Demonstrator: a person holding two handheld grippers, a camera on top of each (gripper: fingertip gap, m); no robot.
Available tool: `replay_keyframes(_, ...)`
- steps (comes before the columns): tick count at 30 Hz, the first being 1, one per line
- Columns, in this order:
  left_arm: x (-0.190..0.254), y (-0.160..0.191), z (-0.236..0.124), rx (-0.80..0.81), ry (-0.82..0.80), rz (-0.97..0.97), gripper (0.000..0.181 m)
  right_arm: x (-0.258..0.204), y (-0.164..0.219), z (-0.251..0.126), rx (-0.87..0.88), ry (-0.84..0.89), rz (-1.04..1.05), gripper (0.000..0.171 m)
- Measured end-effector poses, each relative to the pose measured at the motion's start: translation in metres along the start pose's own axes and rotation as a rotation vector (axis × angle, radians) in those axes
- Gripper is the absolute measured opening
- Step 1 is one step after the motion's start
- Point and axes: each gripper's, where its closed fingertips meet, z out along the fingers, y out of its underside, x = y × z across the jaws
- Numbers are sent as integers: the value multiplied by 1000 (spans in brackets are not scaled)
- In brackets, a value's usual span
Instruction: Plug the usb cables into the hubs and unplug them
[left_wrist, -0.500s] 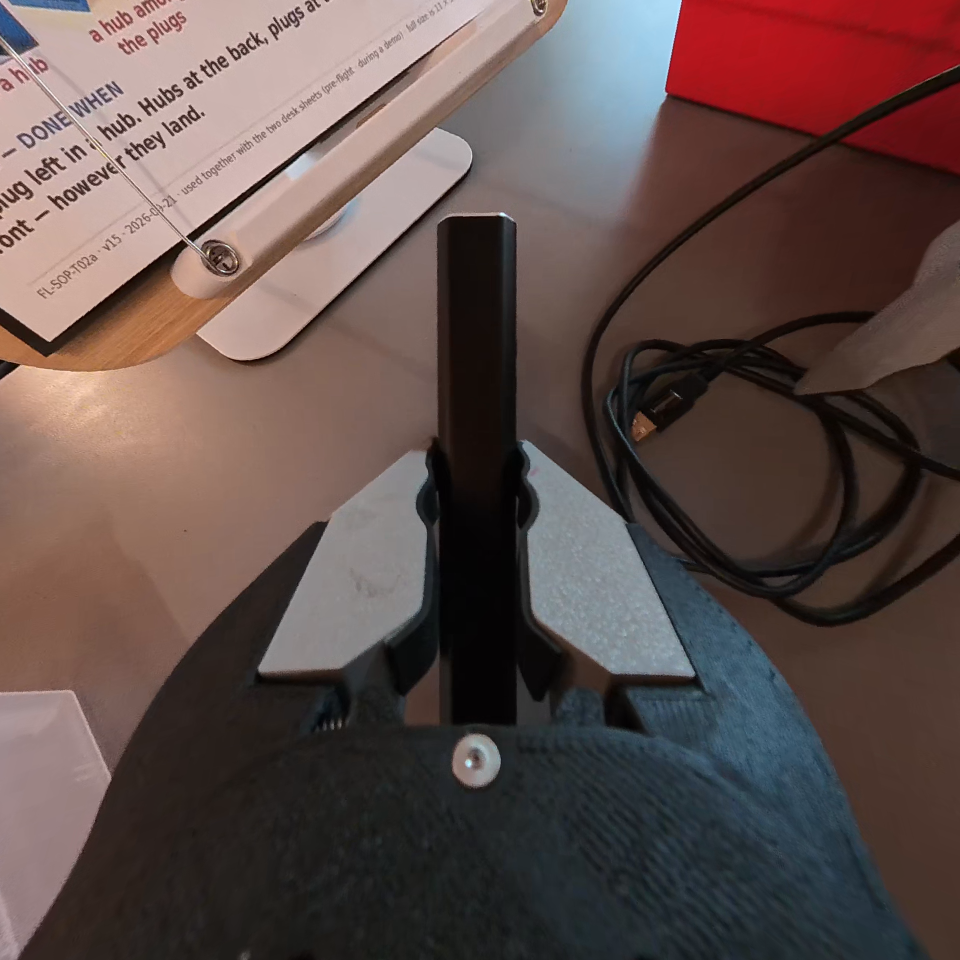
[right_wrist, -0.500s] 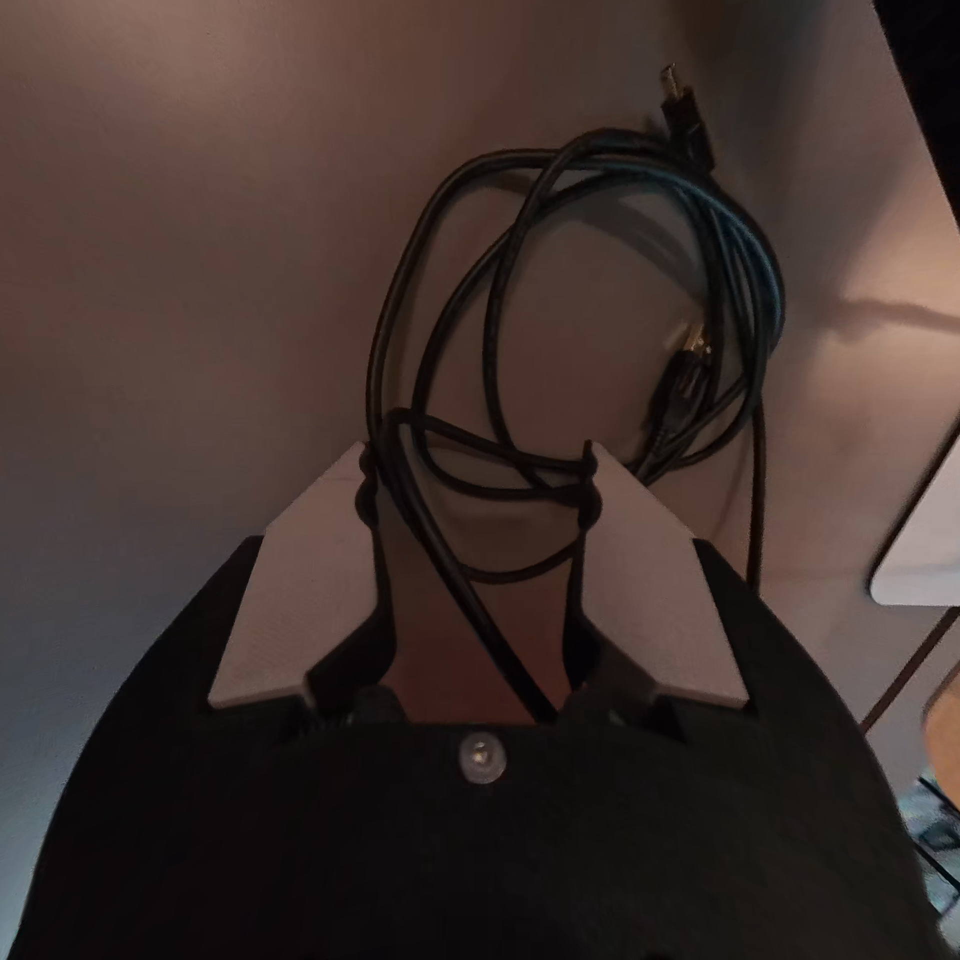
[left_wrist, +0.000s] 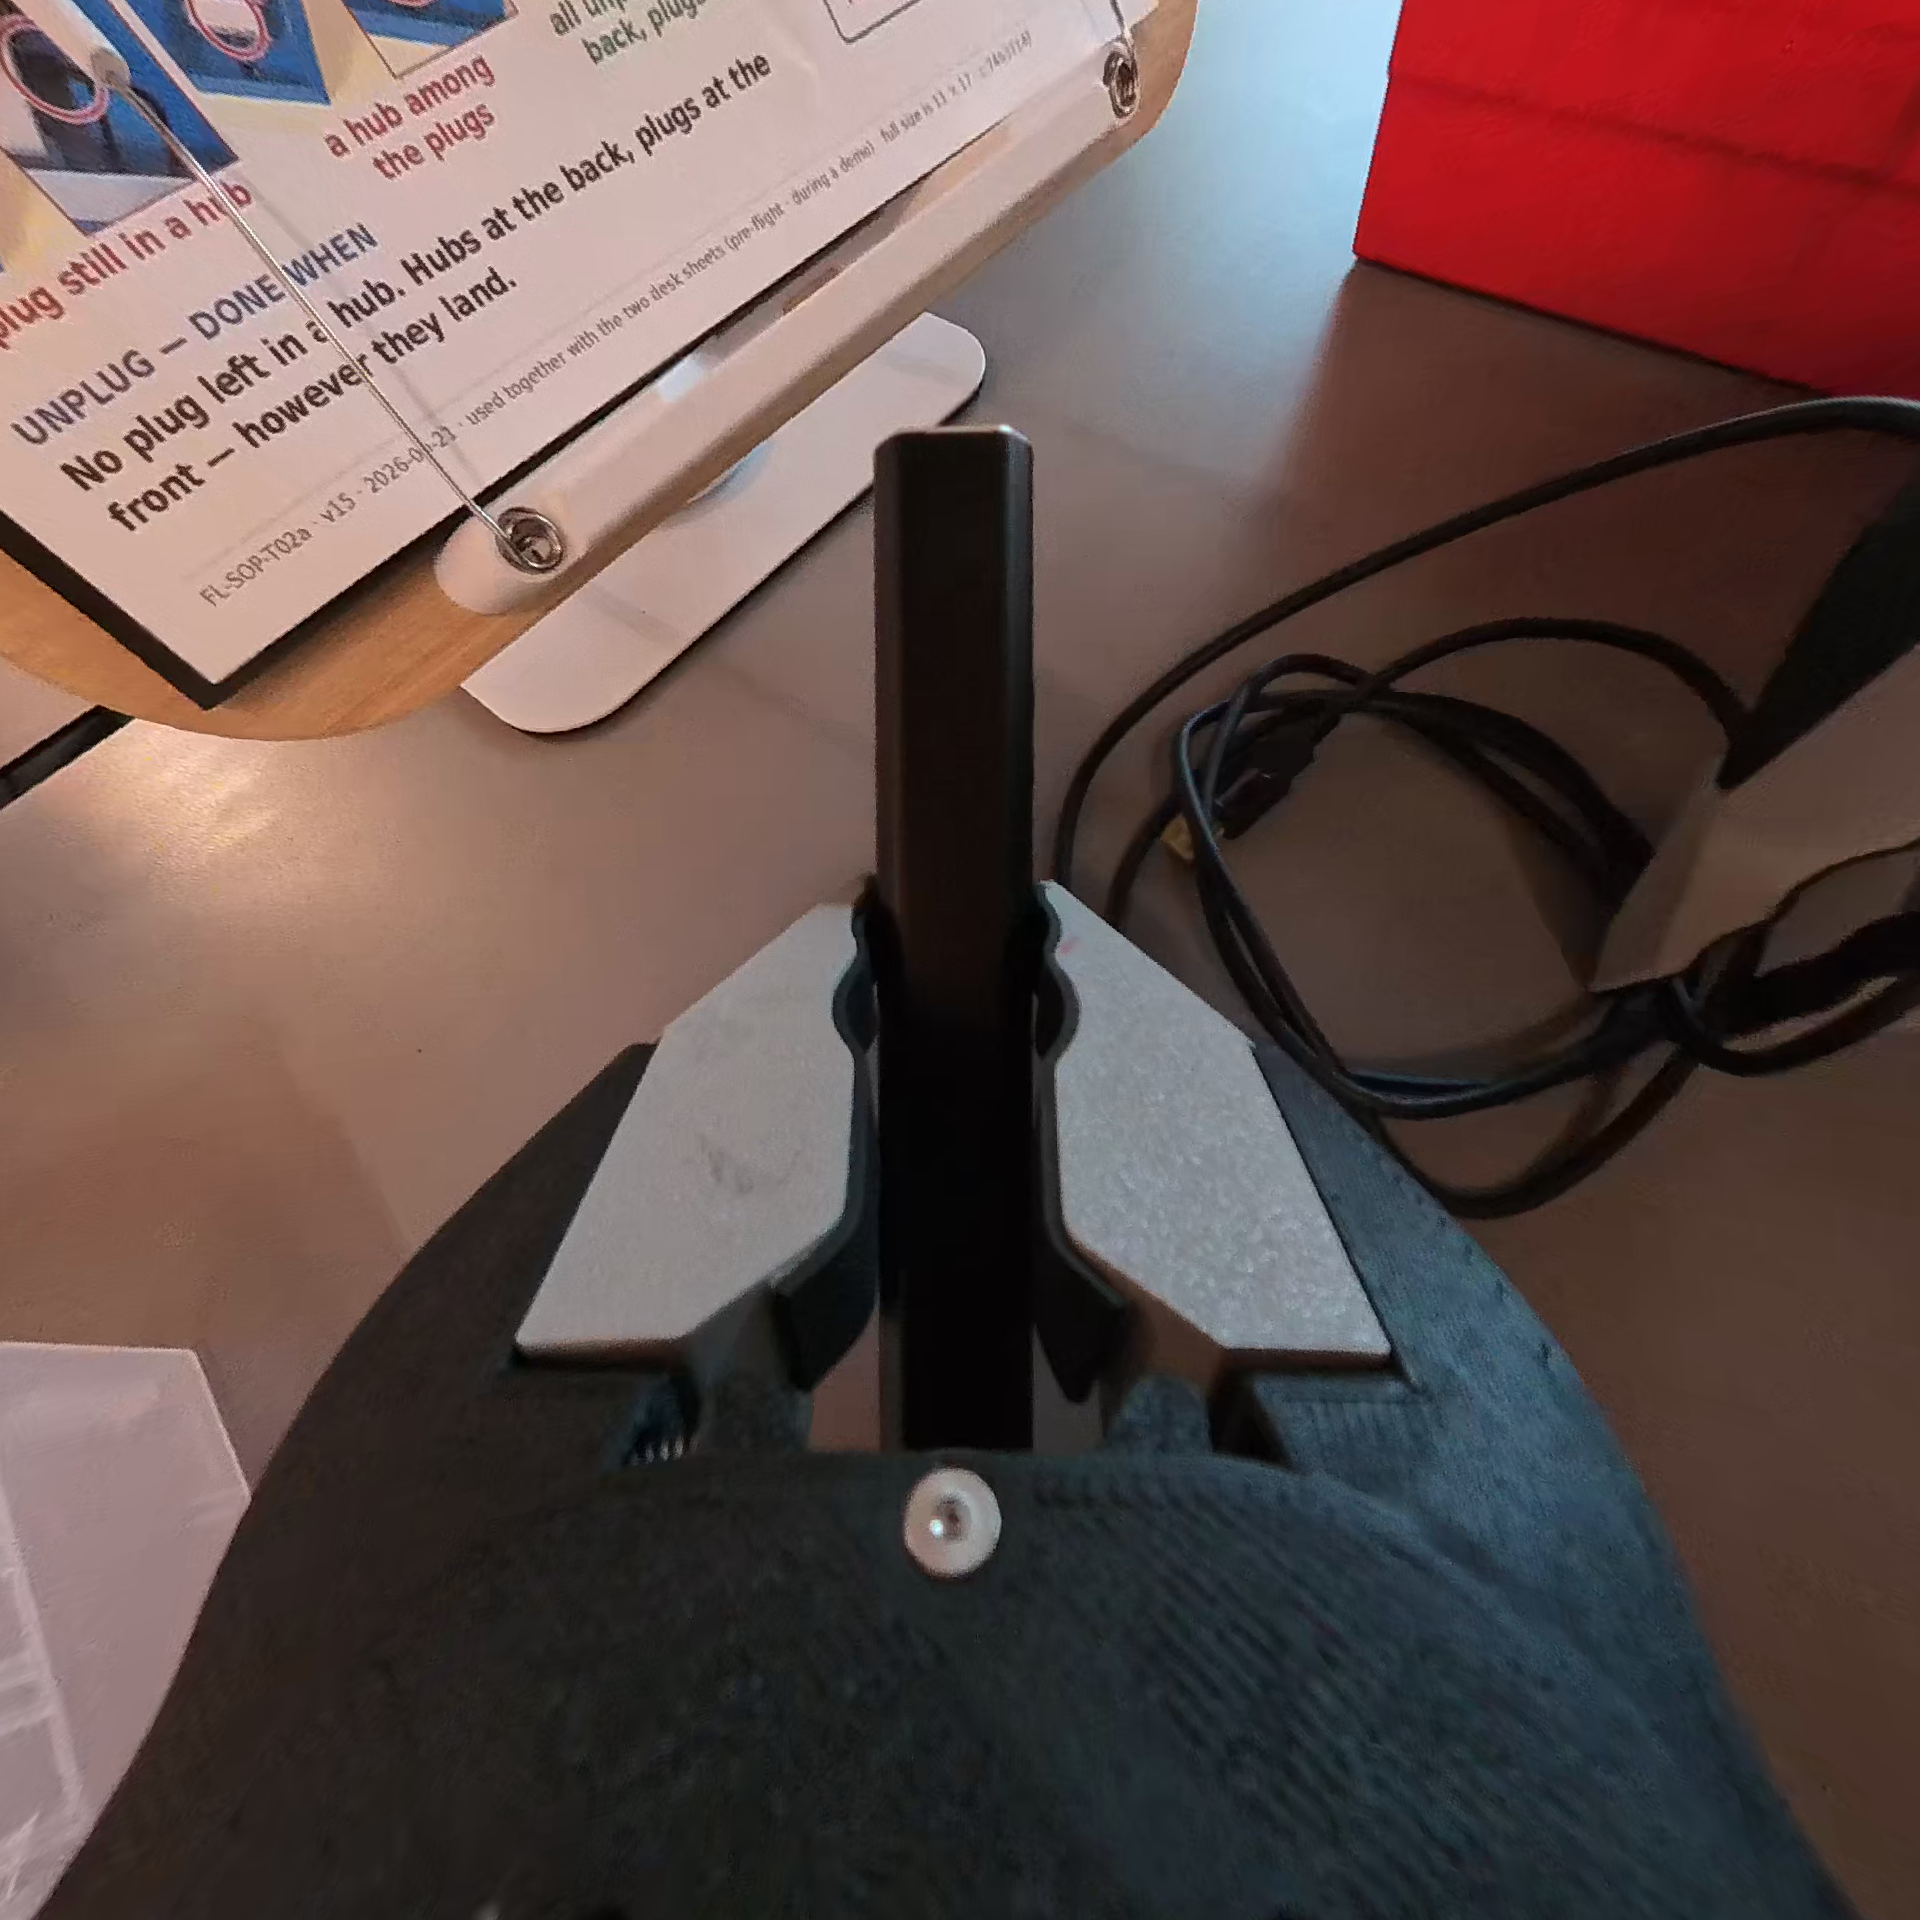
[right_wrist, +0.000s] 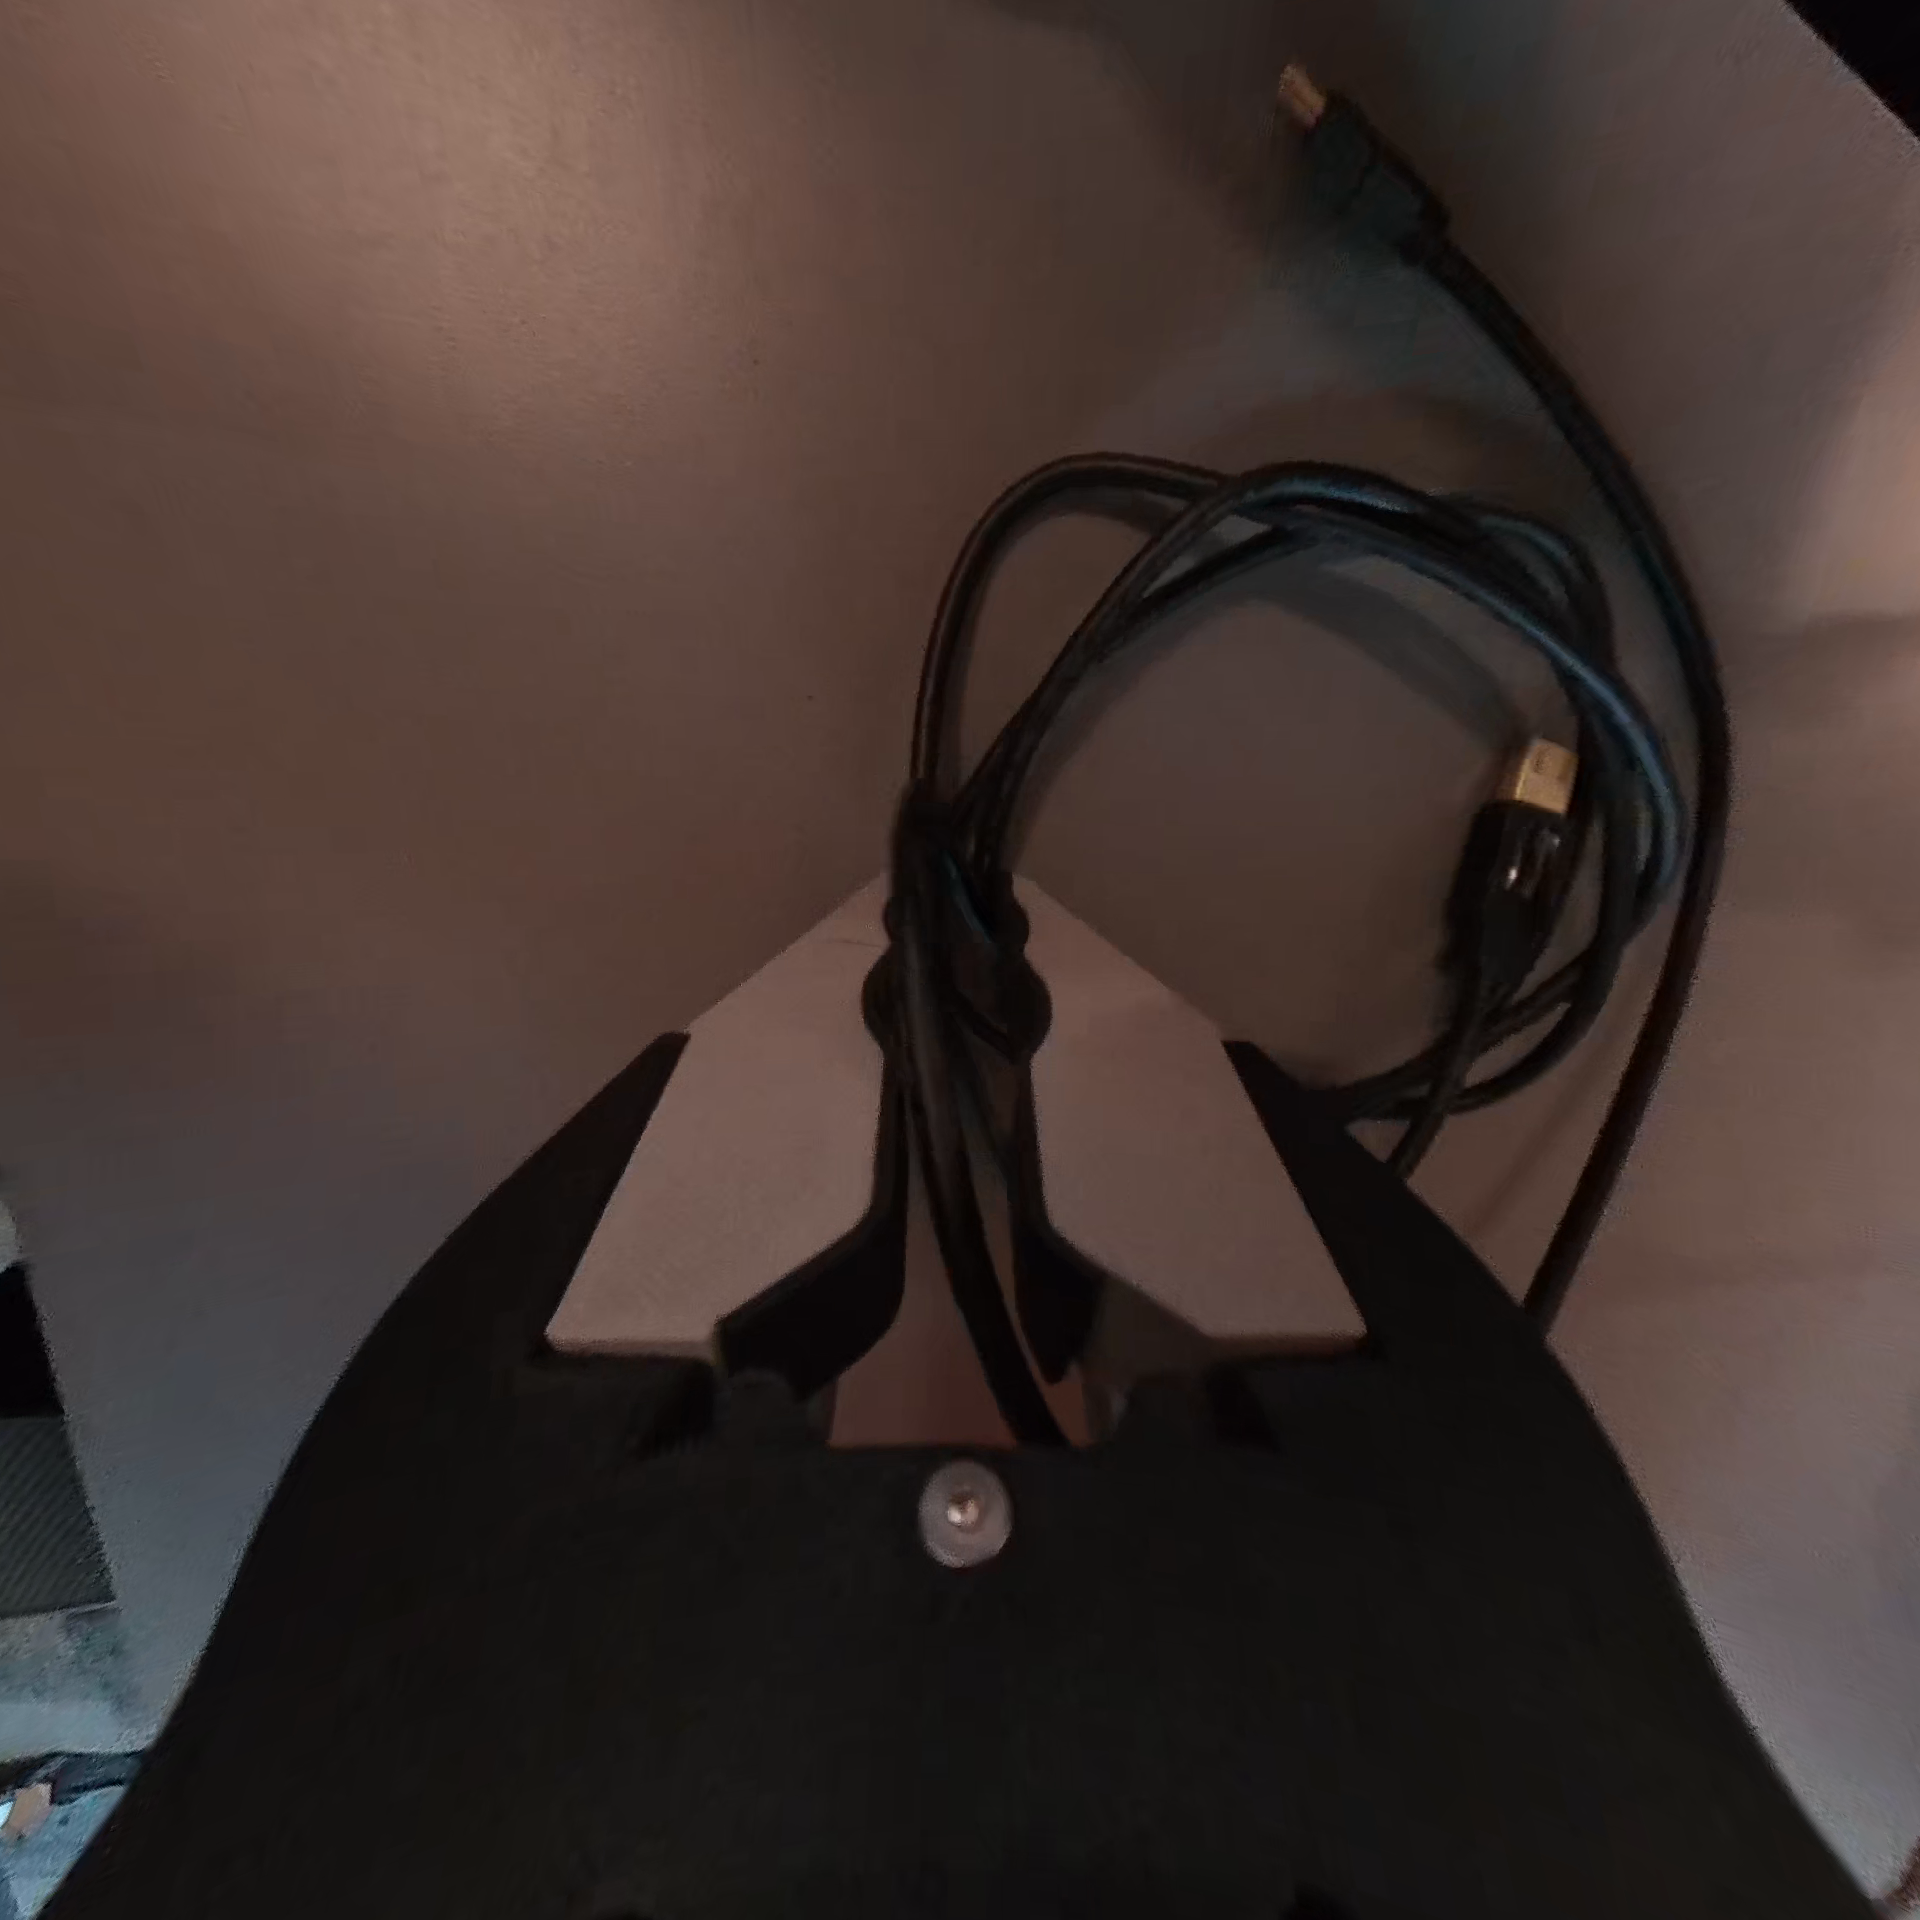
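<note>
A printed instruction sheet (left_wrist: 447, 260) on a wooden stand bears writing.

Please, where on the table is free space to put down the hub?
Bare table lies left of the hub, between the stand base and the left gripper. Crowded on the right: cable coil, held by the right gripper.

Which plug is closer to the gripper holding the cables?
The gold-tipped USB plug lying inside the coil of black cables is closer to the right gripper; the other black plug lies beyond the coil.
</note>
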Motion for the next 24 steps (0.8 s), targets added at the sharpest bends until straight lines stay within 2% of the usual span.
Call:
replay_keyframes(4,-4,-2,-3,17,-20,-11,25,7,7,-18,-7,144,-21,5)
replay_keyframes(7,-15,-8,-11,66,-58,-42,25,12,11,-61,77,196,106,5)
replay_keyframes(12,-21,-18,-22,143,-56,-96,25,19,43,-173,155,408,240,5)
replay_keyframes(16,-17,-17,-20,127,-60,-70,25,7,69,-275,214,569,328,5)
replay_keyframes(19,-14,-15,-16,111,-52,-60,25,-5,99,-329,202,681,390,4)
replay_keyframes(22,-8,-16,-13,107,-38,-39,25,-11,133,-352,167,731,465,4)
replay_keyframes(24,-3,-17,-12,103,-33,-13,25,-12,151,-349,164,713,511,4)
